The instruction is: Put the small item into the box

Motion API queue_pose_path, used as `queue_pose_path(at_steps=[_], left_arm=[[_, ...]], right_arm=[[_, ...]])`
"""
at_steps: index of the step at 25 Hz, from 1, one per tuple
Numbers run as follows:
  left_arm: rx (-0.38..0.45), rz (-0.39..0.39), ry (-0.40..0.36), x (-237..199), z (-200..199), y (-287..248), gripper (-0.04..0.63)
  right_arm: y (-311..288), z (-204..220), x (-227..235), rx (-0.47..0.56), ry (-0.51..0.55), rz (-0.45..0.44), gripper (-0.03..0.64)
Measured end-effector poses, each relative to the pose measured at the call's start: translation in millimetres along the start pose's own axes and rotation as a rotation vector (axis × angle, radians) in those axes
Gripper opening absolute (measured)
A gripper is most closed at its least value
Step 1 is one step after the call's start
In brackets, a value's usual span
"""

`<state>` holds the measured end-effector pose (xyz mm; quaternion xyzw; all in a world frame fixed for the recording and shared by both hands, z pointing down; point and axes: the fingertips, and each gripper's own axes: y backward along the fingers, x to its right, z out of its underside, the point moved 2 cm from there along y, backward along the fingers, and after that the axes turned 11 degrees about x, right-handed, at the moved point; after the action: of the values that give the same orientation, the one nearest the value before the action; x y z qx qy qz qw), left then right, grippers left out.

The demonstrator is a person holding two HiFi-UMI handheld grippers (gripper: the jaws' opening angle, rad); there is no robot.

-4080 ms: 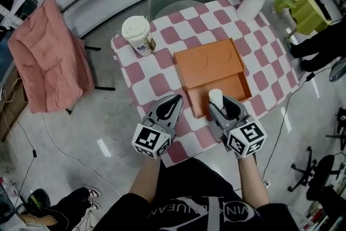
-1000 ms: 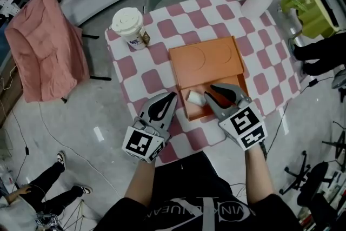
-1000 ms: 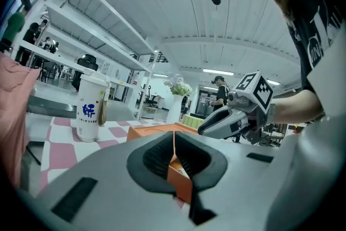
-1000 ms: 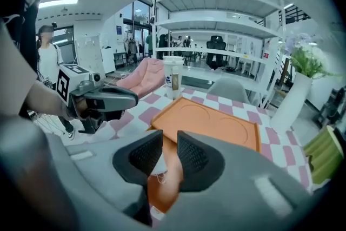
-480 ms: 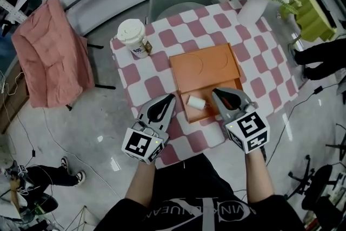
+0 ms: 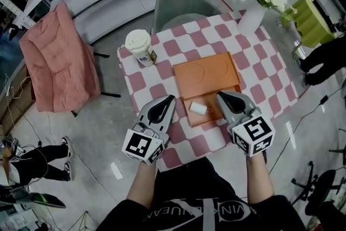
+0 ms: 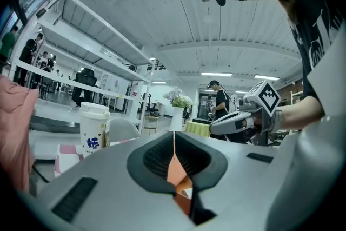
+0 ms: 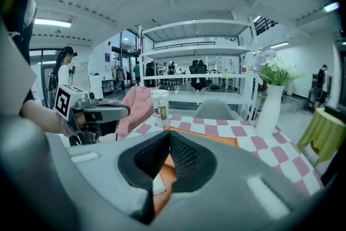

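Observation:
The orange box (image 6: 205, 74) lies on the pink-and-white checked table (image 6: 254, 70), with its near part open. In that open part rests the small white item (image 6: 198, 109), on its side and free of both grippers. My right gripper (image 6: 220, 95) hovers just right of the item, shut with nothing between its jaws. The item shows as a white patch (image 8: 157, 186) below the right gripper (image 8: 168, 138). At the box's left corner my left gripper (image 6: 170, 98) is shut and empty. Orange box shows through the slit of the left gripper (image 7: 174, 138).
A lidded paper cup (image 6: 139, 47) stands at the table's far left. A white vase of flowers (image 6: 252, 13) stands at the far right corner. A grey chair (image 6: 181, 5) sits behind the table. A pink cloth (image 6: 59, 62) hangs over a chair at left.
The right gripper has let go of the white item, which now lies in the box's open part. Its jaws have shut empty and drawn back. The left gripper stays shut.

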<state>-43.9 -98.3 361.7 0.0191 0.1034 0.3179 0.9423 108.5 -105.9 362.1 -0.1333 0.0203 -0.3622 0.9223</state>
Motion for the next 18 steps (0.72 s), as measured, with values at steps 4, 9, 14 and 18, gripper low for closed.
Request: queue_pose_path(at_steps=[4,9,14,18], left_arm=[[0.012,0.001,-0.012,0,-8,0,0.014],[0.031,-0.010,-0.011,0,-22,3,0.014],[0.051,-0.019,-0.014,-2,-34,6,0.014],[0.068,-0.025,-0.017,-1,-43,9,0.014]], right_arm=[[5,-11,-1,0.053,-0.024,0.001,0.006],[10,-23,-4,0.104,-0.033,0.014,0.006],[15,-34,-5,0.147,-0.034,0.036,0.006],[20,-42,-5,0.175,-0.035,0.042,0.006]])
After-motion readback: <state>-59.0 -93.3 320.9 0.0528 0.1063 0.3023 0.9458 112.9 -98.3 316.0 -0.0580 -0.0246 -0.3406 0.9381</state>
